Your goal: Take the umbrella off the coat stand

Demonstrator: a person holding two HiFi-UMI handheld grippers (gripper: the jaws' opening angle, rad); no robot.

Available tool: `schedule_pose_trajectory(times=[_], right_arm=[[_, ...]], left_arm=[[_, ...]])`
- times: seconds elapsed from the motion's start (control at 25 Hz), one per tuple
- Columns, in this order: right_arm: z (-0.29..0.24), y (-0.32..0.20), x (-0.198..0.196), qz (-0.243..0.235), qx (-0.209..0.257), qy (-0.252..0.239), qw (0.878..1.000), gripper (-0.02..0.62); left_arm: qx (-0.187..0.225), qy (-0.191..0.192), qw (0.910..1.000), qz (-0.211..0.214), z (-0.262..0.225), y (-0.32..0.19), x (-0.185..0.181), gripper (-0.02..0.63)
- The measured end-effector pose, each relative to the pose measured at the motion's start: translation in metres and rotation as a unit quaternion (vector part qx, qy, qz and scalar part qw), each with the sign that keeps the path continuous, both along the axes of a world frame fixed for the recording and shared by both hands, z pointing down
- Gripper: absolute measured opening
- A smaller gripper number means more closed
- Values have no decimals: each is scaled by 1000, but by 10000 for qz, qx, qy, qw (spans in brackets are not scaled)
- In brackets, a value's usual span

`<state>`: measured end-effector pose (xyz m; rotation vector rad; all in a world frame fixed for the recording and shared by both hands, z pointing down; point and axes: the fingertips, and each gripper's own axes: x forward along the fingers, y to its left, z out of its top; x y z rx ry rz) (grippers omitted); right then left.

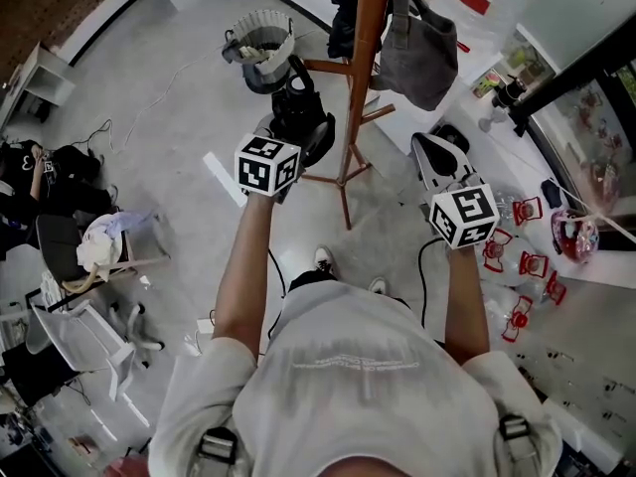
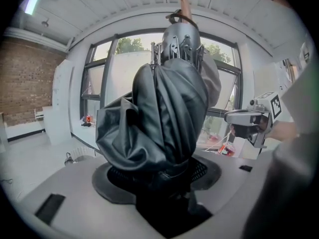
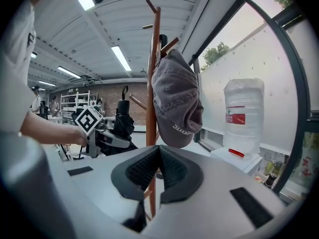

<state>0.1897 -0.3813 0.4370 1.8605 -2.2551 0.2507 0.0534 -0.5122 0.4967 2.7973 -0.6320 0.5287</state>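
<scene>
The left gripper (image 2: 160, 179) has its jaws closed partway on the umbrella (image 2: 167, 118), a black one folded into a loose bundle of cloth, whose lower part sits pinched between the dark ribbed pads while the rest bulges up and out to both sides. The umbrella's metal rib tips and top end stand up close to a forked peg of the wooden coat stand (image 1: 364, 63), and a dark loop shows right at that spot, but whether the loop hangs on the peg cannot be told. In the head view the umbrella is a dark mass just left of the stand's post, level with its lower pegs and clear of the grey floor (image 1: 179, 127). In the right gripper view it stands upright beside the post, its top near one slanted peg, with the left gripper's marker cube just in front of it. The right gripper (image 3: 158, 152) has its jaws brought together so that the tips meet, and it grips nothing; the stand's post rises beyond them, visible through the slit below the tips. A grey cap (image 3: 177, 103) hangs from a peg on the right side of the post, apart from the umbrella. Further right a large water bottle (image 3: 242, 117) stands by the window
</scene>
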Motion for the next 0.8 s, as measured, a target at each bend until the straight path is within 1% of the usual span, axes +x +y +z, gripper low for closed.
schedule_pose_trajectory(times=[0.16, 0.36, 0.56, 0.8], right_arm=[[-10, 5, 3, -75, 111, 1, 9999, 14], [-29, 10, 6, -140, 385, -106, 9991, 14], [-42, 18, -3, -434, 579, -126, 9973, 14], [-54, 31, -9, -754, 688, -151, 9947, 14]], left_arm=[[-58, 165, 9995, -267, -13, 1, -9, 272], [-48, 191, 9987, -477, -26, 16, -22, 272], [-19, 307, 9967, -754, -37, 41, -40, 273], [95, 414, 9932, -1081, -52, 80, -61, 275]])
